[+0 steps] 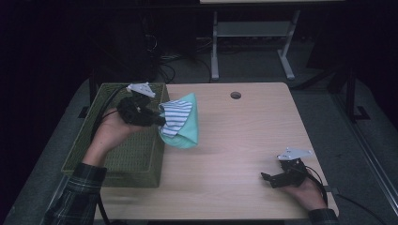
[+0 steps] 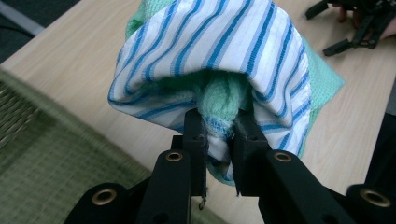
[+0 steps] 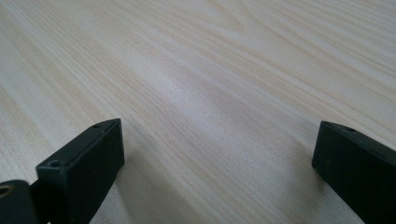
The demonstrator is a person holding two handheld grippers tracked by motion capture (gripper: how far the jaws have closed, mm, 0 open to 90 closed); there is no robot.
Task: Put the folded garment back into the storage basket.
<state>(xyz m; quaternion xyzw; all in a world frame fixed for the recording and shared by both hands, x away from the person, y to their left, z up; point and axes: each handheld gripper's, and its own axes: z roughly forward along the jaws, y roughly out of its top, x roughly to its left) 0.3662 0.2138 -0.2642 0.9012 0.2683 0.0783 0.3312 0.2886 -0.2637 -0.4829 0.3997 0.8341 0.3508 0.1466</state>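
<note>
The left gripper (image 1: 157, 119) is clamped on a cloth (image 1: 180, 121), a striped white-and-blue piece bundled with a mint-green one. In the left gripper view its jaws stand close together with a wad of the green fabric pinched between them, and the striped layer (image 2: 210, 56) folds over the top like a hood. In the high view the cloth hangs in the air at centre-left of the frame, above the table (image 1: 234, 140) and just right of the green basket (image 1: 126, 150), which sits along the left edge of the tabletop.

That is the relation the next move turns on: the basket lies immediately to the left of the cloth, its near wall just below and beside the gripper (the hand carrying it already hovers over the basket's mesh). The bundle hangs roughly vertical from the jaws, its loose end pointing down and right, toward the table rather than the basket. A short carry leftward would likely bring it over the opening; letting go where it hangs now would probably drop it on the wood, or on the rim.

The right gripper (image 1: 272, 179) rests at the lower right of the high view, well apart from the cloth. Its jaws are spread wide with nothing but bare table (image 3: 210, 93) between them, so the left hand is plainly the nearer one.
</note>
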